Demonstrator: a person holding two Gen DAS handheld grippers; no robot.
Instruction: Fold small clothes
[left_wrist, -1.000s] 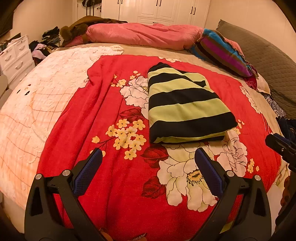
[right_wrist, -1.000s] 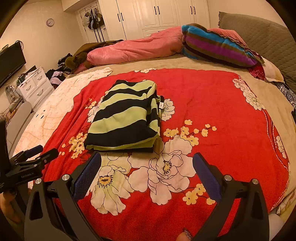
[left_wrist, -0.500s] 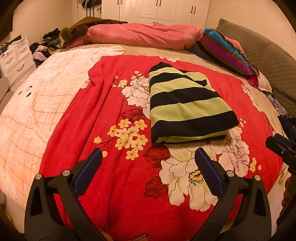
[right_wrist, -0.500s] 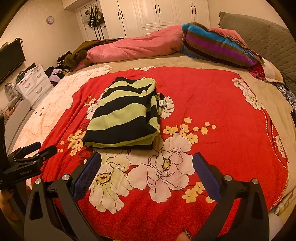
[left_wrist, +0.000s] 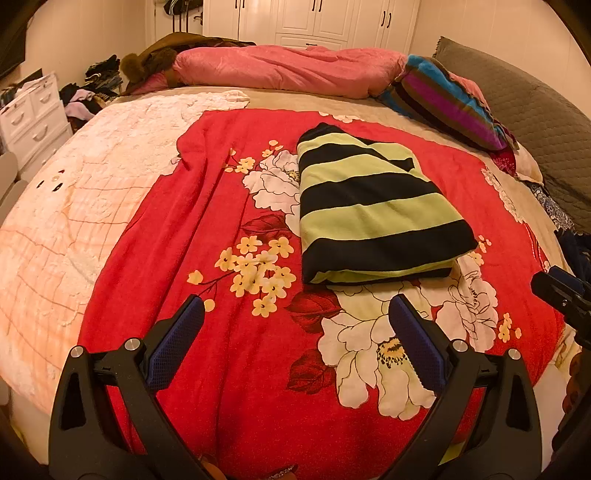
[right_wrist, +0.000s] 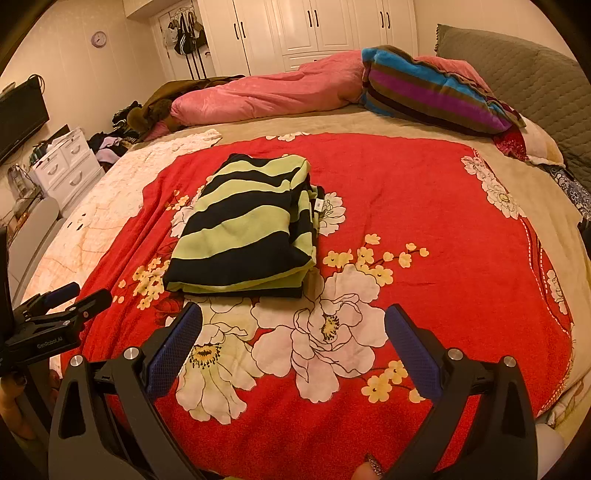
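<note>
Nearest, the left gripper (left_wrist: 295, 314) and right gripper (right_wrist: 293, 325) both hang wide apart and empty, their blue pads (left_wrist: 173, 347) finely dimpled. Beyond them, at about one o'clock from the left and eleven o'clock from the right, the striped garment (left_wrist: 369, 210) lies folded into a thick, soft rectangle of black and lime bands, flat on the fuzzy red floral blanket (left_wrist: 229, 369). Farthest, at twelve, a plush pink duvet (left_wrist: 291, 68) is bunched up.

From the bed's near edge we look across it twice, both views sharing the folded striped garment (left_wrist: 373, 210) (right_wrist: 247, 229).
</note>
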